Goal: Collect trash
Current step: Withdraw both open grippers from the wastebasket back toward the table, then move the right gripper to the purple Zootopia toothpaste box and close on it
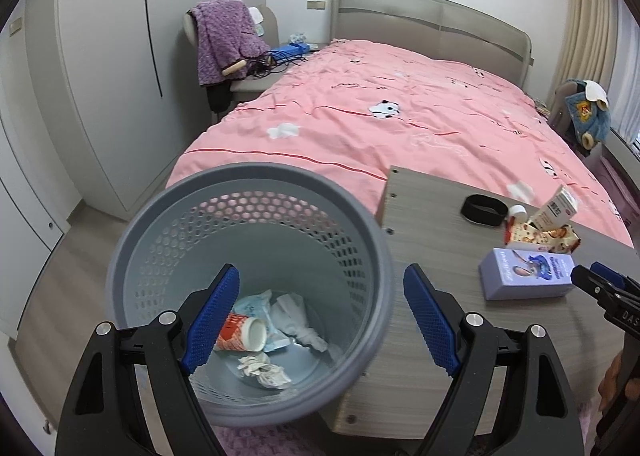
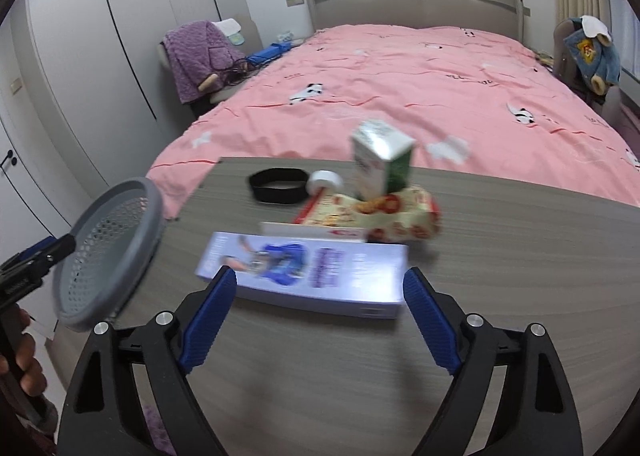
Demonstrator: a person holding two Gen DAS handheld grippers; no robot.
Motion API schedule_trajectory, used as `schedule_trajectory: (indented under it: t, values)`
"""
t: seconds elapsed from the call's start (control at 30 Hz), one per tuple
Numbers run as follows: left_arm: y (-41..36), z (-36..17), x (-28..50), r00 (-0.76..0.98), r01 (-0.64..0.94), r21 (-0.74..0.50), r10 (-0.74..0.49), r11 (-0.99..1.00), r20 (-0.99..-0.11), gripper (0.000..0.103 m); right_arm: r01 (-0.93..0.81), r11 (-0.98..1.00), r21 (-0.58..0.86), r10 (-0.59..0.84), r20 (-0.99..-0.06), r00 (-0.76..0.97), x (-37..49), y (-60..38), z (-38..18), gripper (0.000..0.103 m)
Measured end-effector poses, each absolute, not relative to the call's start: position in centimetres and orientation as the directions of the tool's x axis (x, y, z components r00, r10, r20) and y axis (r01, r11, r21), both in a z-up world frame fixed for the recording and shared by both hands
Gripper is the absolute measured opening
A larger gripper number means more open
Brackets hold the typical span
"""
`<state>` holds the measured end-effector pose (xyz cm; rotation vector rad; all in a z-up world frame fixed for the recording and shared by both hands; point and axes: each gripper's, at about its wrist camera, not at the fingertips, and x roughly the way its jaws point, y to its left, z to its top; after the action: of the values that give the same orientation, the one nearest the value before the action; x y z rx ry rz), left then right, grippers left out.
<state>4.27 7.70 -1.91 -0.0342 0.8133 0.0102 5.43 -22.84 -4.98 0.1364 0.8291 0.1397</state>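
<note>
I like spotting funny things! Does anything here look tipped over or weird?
Yes. The grey bin looks tipped, its mouth turned toward the left tongs, rim overlapping the table edge. The small carton leans on the crinkled snack wrapper.

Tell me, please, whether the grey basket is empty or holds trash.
Holds trash: the grey basket contains a paper cup and crumpled paper.

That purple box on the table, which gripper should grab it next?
Probably the right gripper: it is open, with the purple box lying just ahead of its fingers. The left gripper, also open, faces the grey bin at the table's edge.
</note>
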Motion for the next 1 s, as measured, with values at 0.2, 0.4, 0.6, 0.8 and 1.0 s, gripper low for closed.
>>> schedule_trajectory:
  t: [0.2, 0.4, 0.6, 0.8, 1.0]
  values:
    - [6.0, -2.0, 4.4, 0.676, 0.0, -0.005, -0.004, 1.0, -0.737, 0.081, -0.093, 0.976, 0.198, 0.21, -0.728, 0.653, 6.3, -24.7, -5.6, 0.09]
    - [4.7, -1.7, 4.7, 0.671, 0.016, 0.008, -0.004, 1.0, -0.741, 0.081, -0.164, 0.951, 0.261, 0.304, -0.709, 0.636, 7.1, -25.1, -5.8, 0.095]
    - [4.2, -1.5, 4.7, 0.67, 0.022, 0.02, 0.0, 1.0, -0.742, 0.081, -0.216, 0.936, 0.278, 0.352, -0.713, 0.606, 8.0, -24.4, -6.2, 0.095]
    - [4.0, -1.4, 4.8, 0.67, 0.023, 0.034, 0.01, 0.999, -0.742, 0.081, -0.246, 0.921, 0.302, 0.39, -0.709, 0.588, 8.8, -24.1, -6.4, 0.095]
    - [4.1, -1.2, 4.9, 0.672, 0.015, 0.03, 0.012, 0.999, -0.74, 0.081, -0.269, 0.915, 0.3, 0.403, -0.721, 0.564, 9.3, -23.6, -6.7, 0.095]
